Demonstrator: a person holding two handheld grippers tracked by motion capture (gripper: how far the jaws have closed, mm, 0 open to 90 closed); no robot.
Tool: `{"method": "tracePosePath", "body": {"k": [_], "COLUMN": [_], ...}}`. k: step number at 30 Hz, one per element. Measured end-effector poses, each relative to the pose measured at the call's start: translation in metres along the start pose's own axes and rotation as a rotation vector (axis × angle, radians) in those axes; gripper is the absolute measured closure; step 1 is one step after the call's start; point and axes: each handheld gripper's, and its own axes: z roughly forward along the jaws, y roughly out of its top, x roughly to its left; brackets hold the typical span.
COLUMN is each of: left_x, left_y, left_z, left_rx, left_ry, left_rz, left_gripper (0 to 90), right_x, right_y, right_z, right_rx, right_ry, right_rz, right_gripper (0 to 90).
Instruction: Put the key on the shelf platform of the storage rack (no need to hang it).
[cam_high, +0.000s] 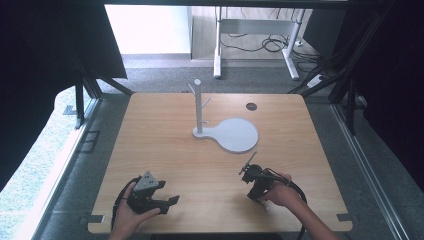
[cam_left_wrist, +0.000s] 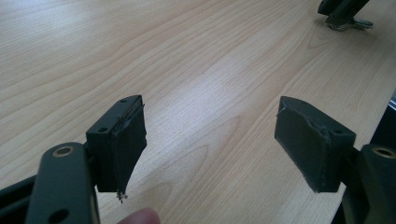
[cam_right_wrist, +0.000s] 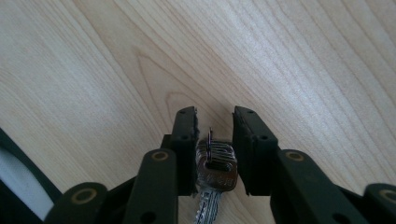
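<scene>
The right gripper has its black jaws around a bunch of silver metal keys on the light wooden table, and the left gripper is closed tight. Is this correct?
Not quite. The left gripper is open: the left gripper view shows its black jaws wide apart over the bare light wooden table. The right gripper does have the bunch of silver metal keys between its jaws.

The light wood-grain surface (cam_high: 165, 145) carries a white stand (cam_high: 227, 131), its round flat base lying near the middle with an upright pegged post at the left end. A bunch of keys (cam_right_wrist: 215, 170) lies on the near right part.
</scene>
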Motion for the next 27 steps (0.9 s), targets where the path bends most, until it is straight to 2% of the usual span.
{"method": "tracePosePath", "body": {"k": [4, 12, 21, 27], "left_x": [0.000, 0.000, 0.003, 0.003], "left_y": [0.000, 0.000, 0.000, 0.000], "left_z": [0.000, 0.001, -0.002, -0.003], "left_rx": [-0.001, 0.005, -0.003, -0.004], "left_ry": [-0.001, 0.000, 0.002, 0.005], "left_rz": [0.000, 0.000, -0.007, -0.005], "left_gripper": [25.1, 25.1, 25.0, 25.0], "right_x": [0.000, 0.001, 0.002, -0.002], "right_y": [0.000, 0.001, 0.002, 0.001], "right_z": [0.002, 0.003, 0.002, -0.011], "right_rx": [0.008, 0.026, 0.085, 0.073], "right_ry": [0.001, 0.007, -0.003, -0.010], "right_rz": [-0.002, 0.008, -0.028, -0.030], "right_gripper": [75.9, 88.2, 90.0, 90.0]}}
